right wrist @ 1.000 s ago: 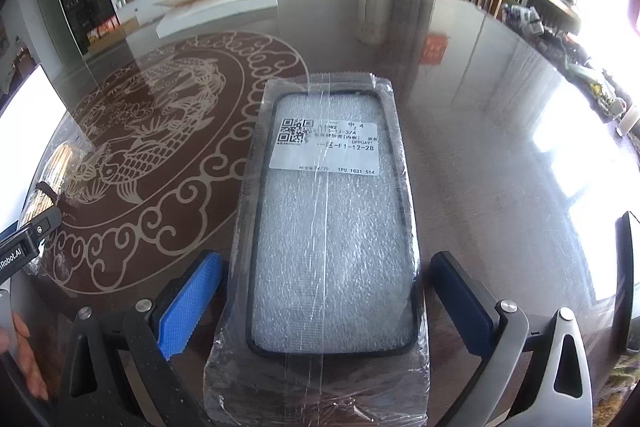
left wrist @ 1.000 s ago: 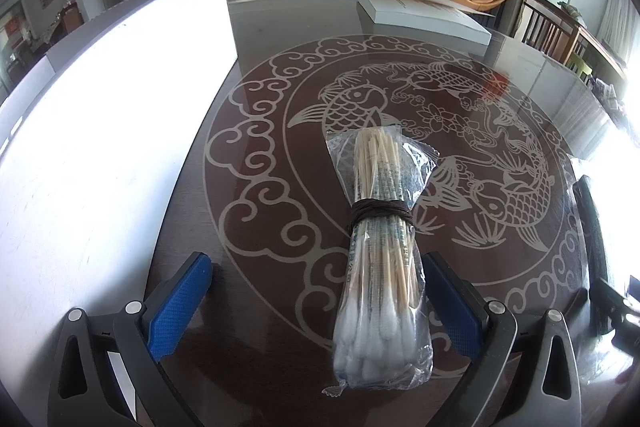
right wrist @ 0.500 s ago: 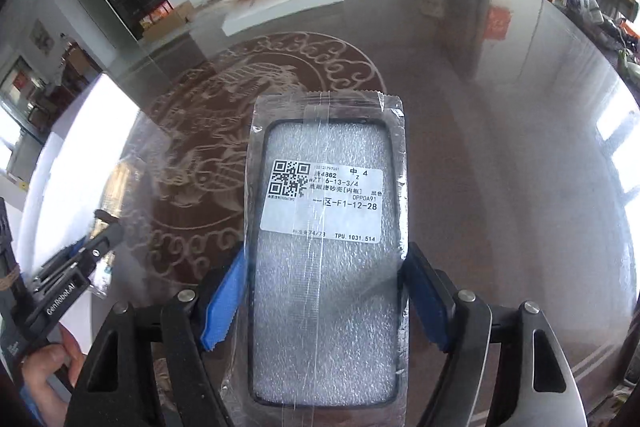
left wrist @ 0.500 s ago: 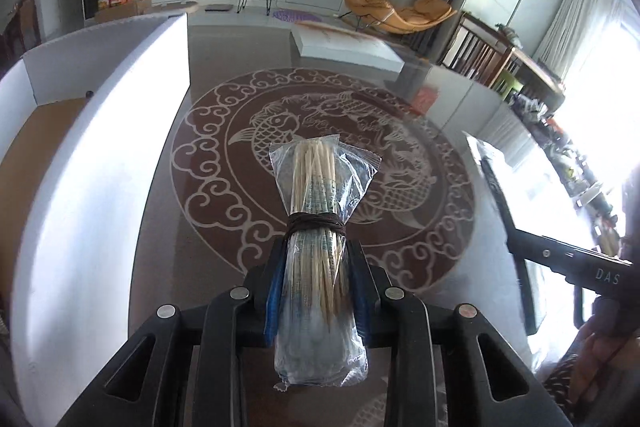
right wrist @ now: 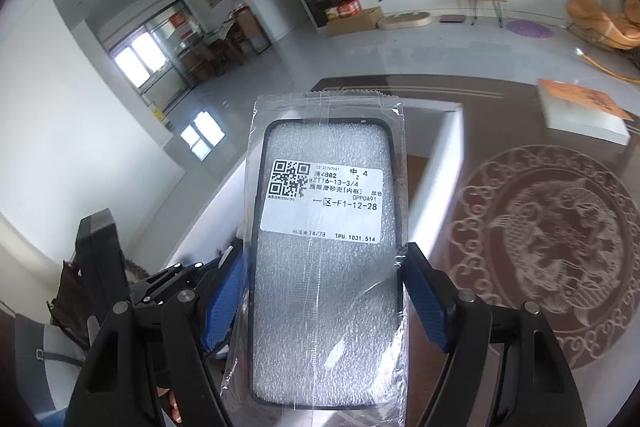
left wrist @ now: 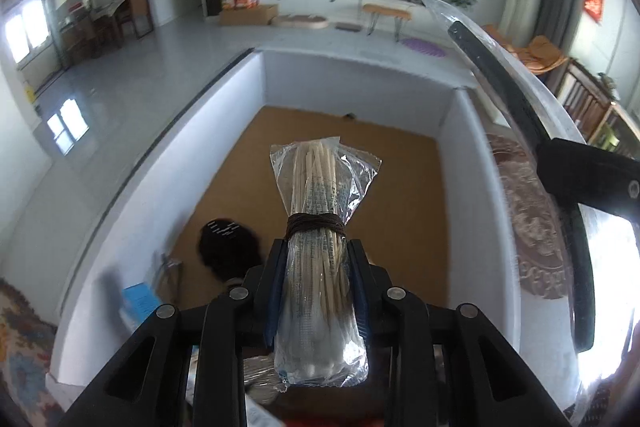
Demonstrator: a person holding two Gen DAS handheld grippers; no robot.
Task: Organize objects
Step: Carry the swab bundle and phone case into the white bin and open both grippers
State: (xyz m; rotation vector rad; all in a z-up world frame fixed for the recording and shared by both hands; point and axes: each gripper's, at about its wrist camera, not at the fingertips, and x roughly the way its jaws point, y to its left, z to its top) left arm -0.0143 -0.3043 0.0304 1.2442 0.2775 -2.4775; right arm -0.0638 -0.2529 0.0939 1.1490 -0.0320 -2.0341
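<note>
My left gripper (left wrist: 318, 277) is shut on a clear bag of cotton swabs (left wrist: 320, 227) tied with a brown band. It hangs over the open white box (left wrist: 356, 75), above its brown floor. My right gripper (right wrist: 324, 291) is shut on a bagged black phone case (right wrist: 324, 267) with a white barcode label, held in the air near the box's corner (right wrist: 448, 131). In the left wrist view the phone case (left wrist: 520, 115) shows edge-on at the upper right. The other gripper (right wrist: 176, 291) is seen at the lower left of the right wrist view.
Inside the box lie a black round object (left wrist: 230, 247), a blue card (left wrist: 138, 301) and a clear packet at the near left. The dark table with its fish medallion (right wrist: 552, 235) lies to the right, with a white and orange box (right wrist: 580, 111) at its far side.
Both grippers closed on their objects on the table, lifted them and swung left. The swab bag is now over the white box, the phone case beside it.
</note>
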